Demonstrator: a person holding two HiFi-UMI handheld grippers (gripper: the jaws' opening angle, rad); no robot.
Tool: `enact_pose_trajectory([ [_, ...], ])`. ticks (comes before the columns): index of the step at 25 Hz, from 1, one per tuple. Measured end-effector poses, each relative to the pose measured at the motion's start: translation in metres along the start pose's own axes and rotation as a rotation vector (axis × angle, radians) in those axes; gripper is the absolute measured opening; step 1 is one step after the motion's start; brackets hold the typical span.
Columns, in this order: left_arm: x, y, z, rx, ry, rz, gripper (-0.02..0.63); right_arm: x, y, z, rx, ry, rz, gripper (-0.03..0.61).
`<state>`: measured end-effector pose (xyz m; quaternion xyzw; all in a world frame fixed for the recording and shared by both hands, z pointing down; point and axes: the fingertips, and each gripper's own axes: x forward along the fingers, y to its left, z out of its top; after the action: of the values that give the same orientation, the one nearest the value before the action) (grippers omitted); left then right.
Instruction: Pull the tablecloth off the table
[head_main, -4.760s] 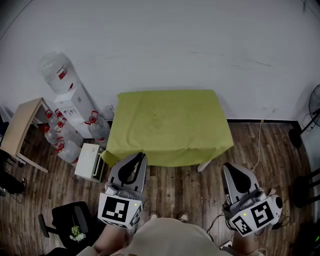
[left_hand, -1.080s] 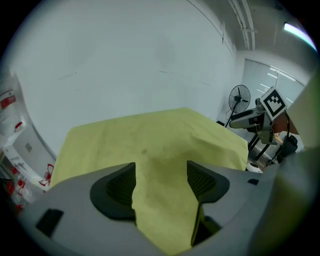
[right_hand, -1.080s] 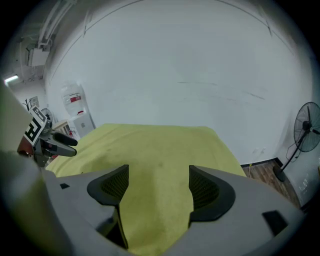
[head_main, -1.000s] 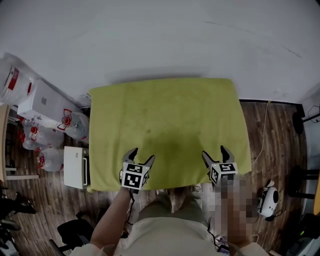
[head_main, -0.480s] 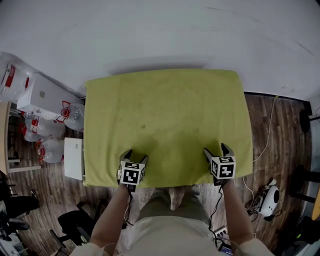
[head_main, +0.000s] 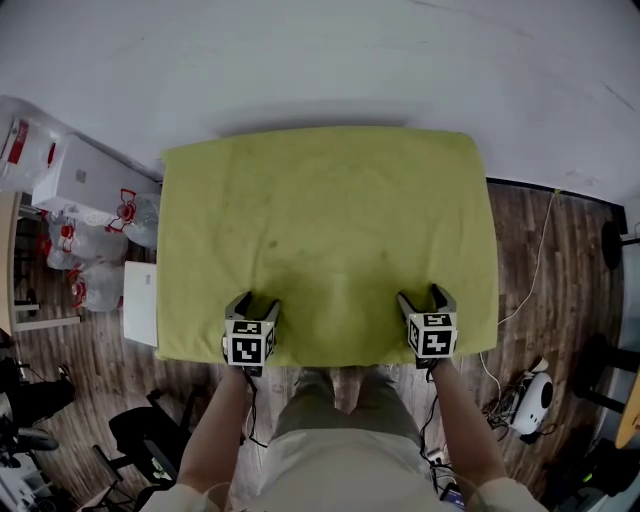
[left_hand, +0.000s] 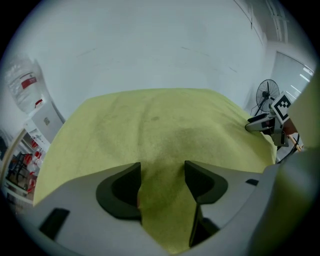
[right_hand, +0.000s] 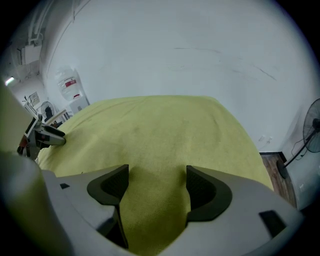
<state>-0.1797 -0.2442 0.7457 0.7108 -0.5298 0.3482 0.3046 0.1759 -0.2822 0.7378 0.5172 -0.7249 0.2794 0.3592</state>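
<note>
A yellow-green tablecloth (head_main: 320, 220) covers the whole table and hangs over its near edge. My left gripper (head_main: 254, 304) sits on the cloth at the near left edge. A raised fold of tablecloth (left_hand: 162, 200) lies between its pads, and the jaws are closing from wide apart. My right gripper (head_main: 423, 297) sits at the near right edge. It is open, with a fold of tablecloth (right_hand: 155, 210) between its fingers (right_hand: 205, 192). Each gripper shows at the other's side: the right gripper (left_hand: 265, 122), and the left gripper (right_hand: 47, 134).
The table's far edge stands against a white wall. A white water dispenser (head_main: 85, 185), water bottles (head_main: 60, 255) and a white box (head_main: 140, 300) stand to the left. A black chair (head_main: 150, 440) is at the near left. A cable (head_main: 520, 270) and a fan (left_hand: 267, 92) are to the right.
The person has walked up to the table. Both grippers have come down onto the cloth and drawn back to its near edge, and cloth now lies between each pair of jaws.
</note>
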Motion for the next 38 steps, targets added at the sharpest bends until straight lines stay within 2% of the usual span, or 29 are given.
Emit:
enact_pose_trajectory([
  [1,-0.001,-0.001,0.000,-0.008,-0.006,0.009,0.282,-0.001,0.002,0.000,-0.008,-0.007,0.002,0.374],
  [3,-0.002,-0.004,0.000,-0.034,-0.015,0.021,0.248,-0.003,0.007,0.000,-0.030,-0.016,0.011,0.310],
  [5,-0.004,-0.005,-0.002,-0.089,-0.023,0.042,0.211,-0.005,0.012,-0.002,-0.049,-0.024,0.021,0.264],
  [8,-0.005,-0.005,-0.003,-0.177,-0.052,0.086,0.117,-0.006,0.018,-0.003,-0.068,-0.032,0.040,0.197],
  [11,-0.004,-0.013,-0.006,-0.193,-0.055,0.084,0.042,-0.008,0.023,-0.008,-0.095,-0.016,0.065,0.102],
  [14,-0.007,-0.023,-0.008,-0.188,-0.041,0.060,0.025,-0.015,0.026,-0.015,-0.107,-0.007,0.090,0.037],
  [16,-0.013,-0.027,-0.007,-0.198,-0.056,0.045,0.023,-0.022,0.028,-0.016,-0.080,-0.018,0.108,0.034],
  [20,-0.043,-0.028,0.004,-0.211,-0.141,0.021,0.023,-0.047,0.030,-0.002,0.009,-0.083,0.174,0.032],
  [28,-0.115,-0.037,0.049,-0.194,-0.309,0.012,0.023,-0.120,0.030,0.038,0.002,-0.227,0.239,0.032],
  [33,-0.161,-0.029,0.083,-0.194,-0.422,0.030,0.023,-0.175,0.037,0.080,0.115,-0.368,0.316,0.032],
  [38,-0.214,-0.021,0.123,-0.166,-0.552,0.055,0.023,-0.236,0.049,0.132,0.077,-0.526,0.366,0.032],
])
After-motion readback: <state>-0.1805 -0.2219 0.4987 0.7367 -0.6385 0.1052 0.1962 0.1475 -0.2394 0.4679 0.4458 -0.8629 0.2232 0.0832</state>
